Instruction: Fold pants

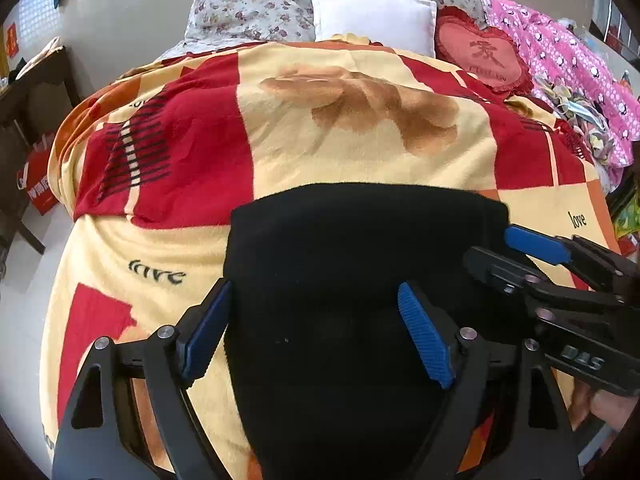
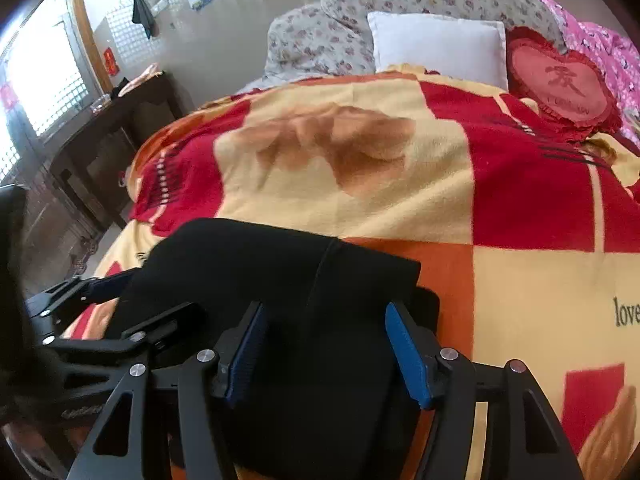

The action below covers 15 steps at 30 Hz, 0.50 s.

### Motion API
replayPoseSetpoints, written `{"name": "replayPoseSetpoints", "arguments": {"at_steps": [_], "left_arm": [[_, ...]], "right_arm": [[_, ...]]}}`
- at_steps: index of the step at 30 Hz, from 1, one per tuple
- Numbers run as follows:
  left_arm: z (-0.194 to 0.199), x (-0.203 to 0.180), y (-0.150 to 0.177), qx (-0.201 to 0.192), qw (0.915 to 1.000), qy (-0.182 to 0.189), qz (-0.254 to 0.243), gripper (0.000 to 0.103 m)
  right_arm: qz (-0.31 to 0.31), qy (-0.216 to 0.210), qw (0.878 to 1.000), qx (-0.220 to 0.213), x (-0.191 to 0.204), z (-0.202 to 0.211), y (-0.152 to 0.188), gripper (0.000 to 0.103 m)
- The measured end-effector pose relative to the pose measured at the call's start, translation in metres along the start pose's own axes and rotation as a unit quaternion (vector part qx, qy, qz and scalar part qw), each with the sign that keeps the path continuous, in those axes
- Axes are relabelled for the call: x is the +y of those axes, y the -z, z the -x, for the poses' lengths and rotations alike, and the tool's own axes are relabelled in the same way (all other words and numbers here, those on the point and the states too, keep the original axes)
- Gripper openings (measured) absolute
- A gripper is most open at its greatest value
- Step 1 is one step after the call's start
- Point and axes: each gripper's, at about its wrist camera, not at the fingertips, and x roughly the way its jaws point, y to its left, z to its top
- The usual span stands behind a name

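The black pants (image 1: 352,280) lie folded into a compact stack on the red and yellow blanket (image 1: 360,140), near its front edge. My left gripper (image 1: 316,328) is open, its blue pads on either side of the stack's near part, left pad by the left edge. My right gripper (image 2: 324,352) is open over the pants (image 2: 280,272), close to their right edge. The right gripper also shows in the left wrist view (image 1: 532,256) at the pants' right edge. The left gripper shows in the right wrist view (image 2: 88,288) at the pants' left side. Neither grips cloth.
A white pillow (image 1: 372,16), a red heart cushion (image 1: 484,56) and a floral quilt (image 1: 256,4) lie at the bed's head. Pink bedding (image 1: 568,52) and loose clothes pile at the right. A dark wooden table (image 2: 108,128) stands left of the bed.
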Motion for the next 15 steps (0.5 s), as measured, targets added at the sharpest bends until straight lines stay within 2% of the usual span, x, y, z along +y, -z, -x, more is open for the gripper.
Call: {"name": "replayPoseSetpoints", "arguments": {"at_steps": [5,10,15], "left_arm": [[-0.005,0.006,-0.004,0.010,0.9998,0.010,0.016,0.086],[0.006,0.005,0.002,0.008,0.9998,0.010,0.016,0.086],[0.018,0.008,0.012,0.006,0.9995,0.018,0.027,0.086]], "right_arm": [[0.003,0.003,1.000,0.002,0.001,-0.003,-0.007,0.060],[-0.003,-0.006,1.000,-0.010,0.003,0.025,0.004,0.060],[0.002,0.017,1.000,-0.010,0.005,0.046,0.023,0.060]]}}
